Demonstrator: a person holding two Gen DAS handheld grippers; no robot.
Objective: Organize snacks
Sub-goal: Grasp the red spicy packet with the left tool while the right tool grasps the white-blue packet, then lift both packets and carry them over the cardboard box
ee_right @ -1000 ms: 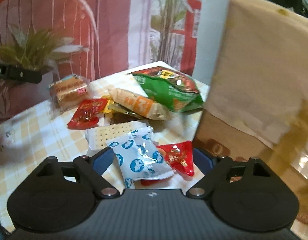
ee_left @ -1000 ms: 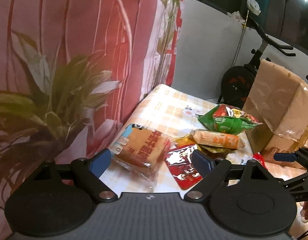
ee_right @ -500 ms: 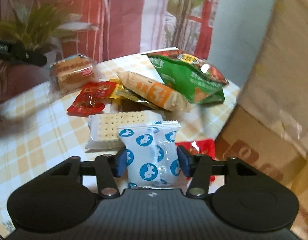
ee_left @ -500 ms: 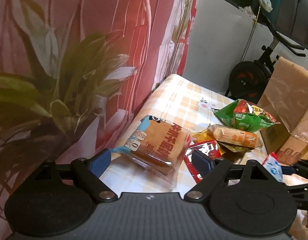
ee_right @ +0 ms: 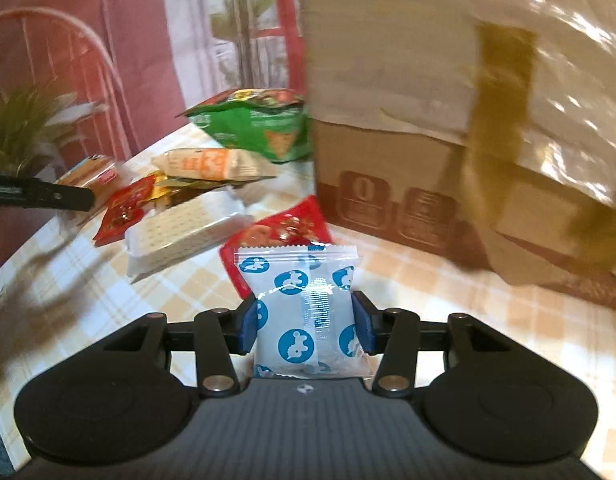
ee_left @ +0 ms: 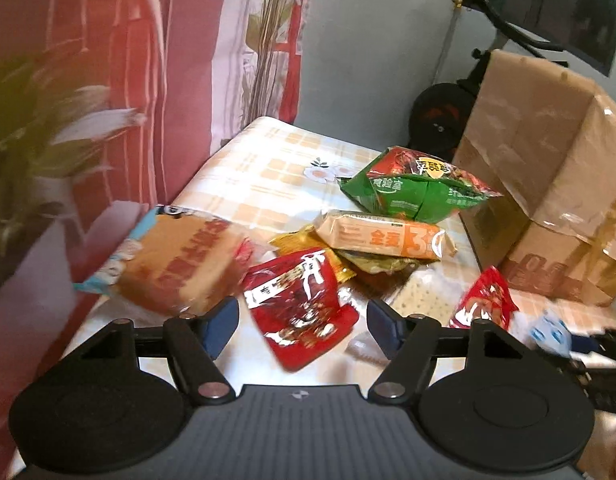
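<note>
Snacks lay mostly unsorted on the checked worktop (ee_left: 275, 168), so the task looked barely begun. The right gripper (ee_right: 303, 326) had its fingers clenched on a white packet with blue dots (ee_right: 303, 300), held just above the worktop near the cardboard box (ee_right: 408, 184); that was the only item in hand. The left gripper (ee_left: 301, 320) hung released, fingers wide apart, over a red pouch (ee_left: 299, 304) without touching it.

Left to sort, by my judgement, were the green chip bag (ee_left: 416, 190), the orange bar (ee_left: 384, 236), the brown cake pack (ee_left: 175, 264), the cracker pack (ee_right: 179, 236) and a second red pouch (ee_right: 283, 228).

Only the right wrist view showed the grip on the dotted packet plainly; in the left view that packet was a blurred scrap at the right edge. The left view alone showed the cake pack's full face and the box's whole height. Where the packet should go I could not tell.
</note>
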